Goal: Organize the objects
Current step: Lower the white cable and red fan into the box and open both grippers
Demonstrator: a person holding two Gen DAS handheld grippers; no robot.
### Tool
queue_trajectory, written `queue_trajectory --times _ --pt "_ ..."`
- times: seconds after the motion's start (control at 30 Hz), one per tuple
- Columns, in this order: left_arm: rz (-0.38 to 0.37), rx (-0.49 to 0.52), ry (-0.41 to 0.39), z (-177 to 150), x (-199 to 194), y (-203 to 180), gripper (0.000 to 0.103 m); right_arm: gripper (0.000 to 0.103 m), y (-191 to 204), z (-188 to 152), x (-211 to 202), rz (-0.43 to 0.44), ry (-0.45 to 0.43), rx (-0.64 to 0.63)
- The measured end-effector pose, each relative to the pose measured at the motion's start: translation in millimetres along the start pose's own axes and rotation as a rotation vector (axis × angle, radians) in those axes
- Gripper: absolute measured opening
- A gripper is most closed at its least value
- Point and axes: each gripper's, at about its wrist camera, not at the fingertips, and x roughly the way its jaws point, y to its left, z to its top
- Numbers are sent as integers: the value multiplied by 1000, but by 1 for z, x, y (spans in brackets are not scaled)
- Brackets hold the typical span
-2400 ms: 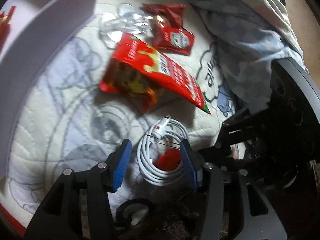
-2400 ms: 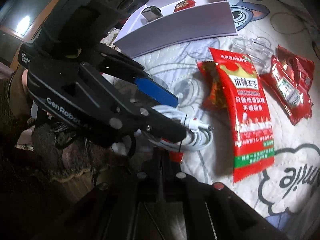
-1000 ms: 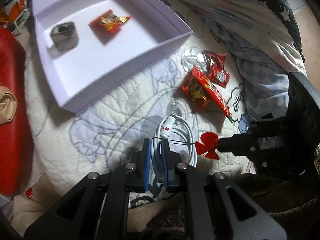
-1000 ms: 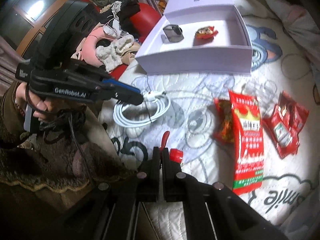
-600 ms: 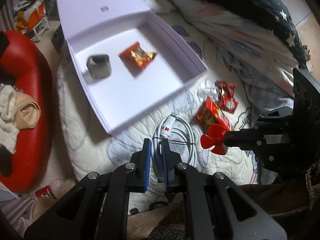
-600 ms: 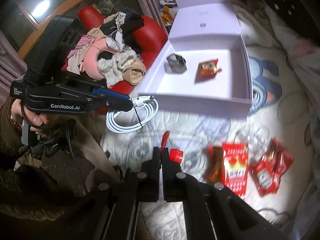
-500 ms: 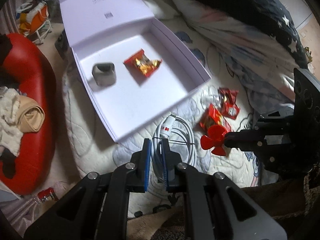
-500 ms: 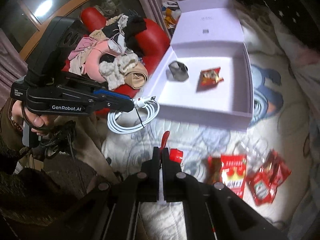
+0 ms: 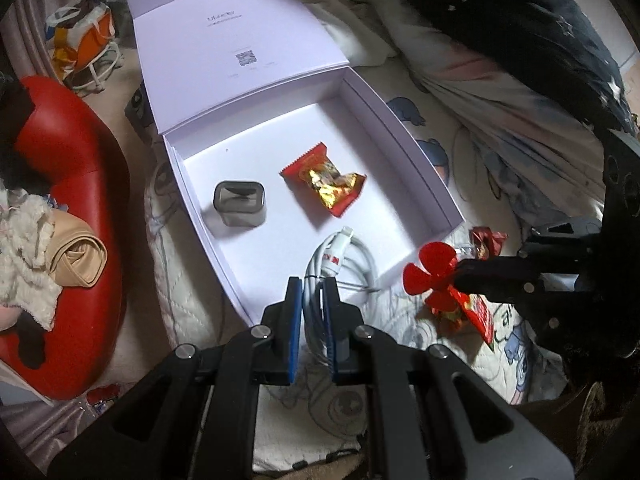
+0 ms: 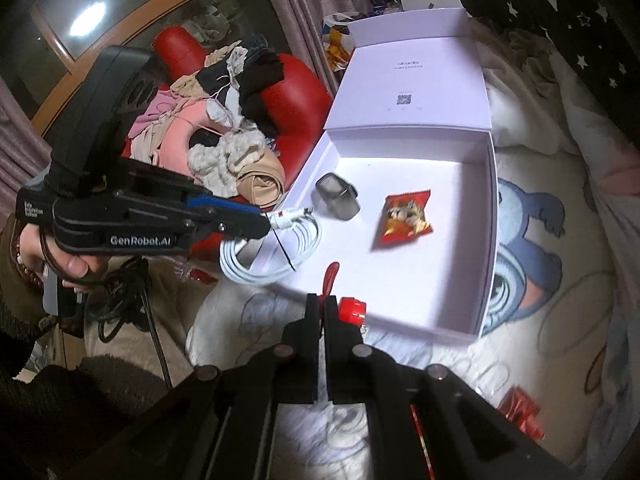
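Note:
My left gripper (image 9: 313,283) is shut on a coiled white cable (image 9: 348,260), which hangs over the near corner of the open white box (image 9: 424,176). In the right wrist view the left gripper (image 10: 262,222) holds the cable (image 10: 276,258) at the box's left edge. My right gripper (image 10: 322,301) is shut on a small red propeller toy (image 10: 352,309), just in front of the box's near wall (image 10: 400,320). From the left wrist view the right gripper (image 9: 460,271) carries the propeller (image 9: 428,276) beside the box's near right corner. A grey case (image 9: 240,203) and a red snack packet (image 9: 323,184) lie inside.
The box sits on a cartoon-print quilt (image 10: 560,280) with its lid (image 9: 232,56) folded back. Red snack bags (image 9: 478,312) lie on the quilt near the right gripper. A red chair (image 9: 72,184) piled with clothes (image 10: 224,128) stands left. A dark starry blanket (image 9: 520,24) lies behind.
The left gripper has shut on the cable and lifted it. Both grippers have risen and moved toward the box, so the cable now hangs over its near corner.

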Motion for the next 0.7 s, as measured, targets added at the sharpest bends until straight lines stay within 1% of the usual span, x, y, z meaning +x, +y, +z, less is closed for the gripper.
queue_trajectory --times 0.2,0.33,0.5,0.7 --pt "-7 10 19 17 19 7 7 1 -15 21 20 -10 7 13" --pt "-11 11 44 24 37 12 7 1 -25 30 38 -12 29 29" --pt "4 23 69 25 55 17 7 1 -34 34 58 -20 47 59" --pt "6 23 86 23 67 20 7 1 -35 35 69 -33 62 64"
